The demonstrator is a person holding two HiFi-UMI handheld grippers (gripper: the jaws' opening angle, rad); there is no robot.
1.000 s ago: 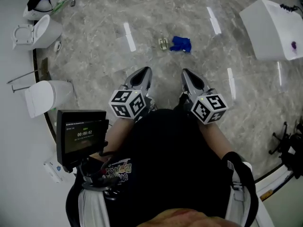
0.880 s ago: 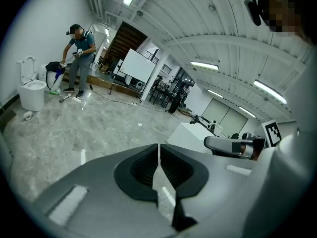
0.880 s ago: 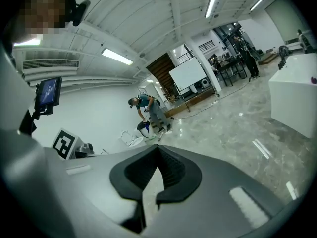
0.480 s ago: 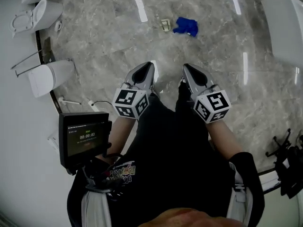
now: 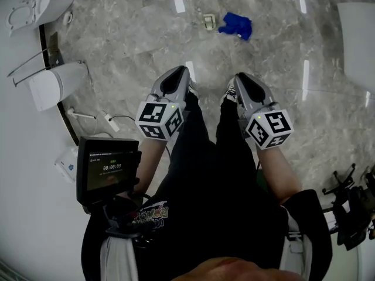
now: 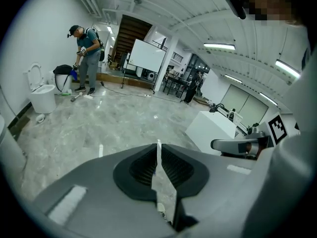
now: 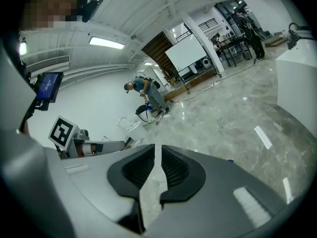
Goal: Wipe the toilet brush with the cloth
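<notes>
Fingers on left gripper [image 5: 176, 78] and right gripper [image 5: 243, 82] have just been opening a sliver, both empty, lower now; blue cloth [image 5: 236, 26] sits top centre, well apart, so no wiping yet.

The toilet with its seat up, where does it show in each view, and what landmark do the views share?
Head view: toilet in the top left corner.
Left gripper view: toilet at the far left, beside a standing person.
Right gripper view: toilet small, left of centre, by that person.
Shared landmark: the white block, toward the right in every view.
</notes>
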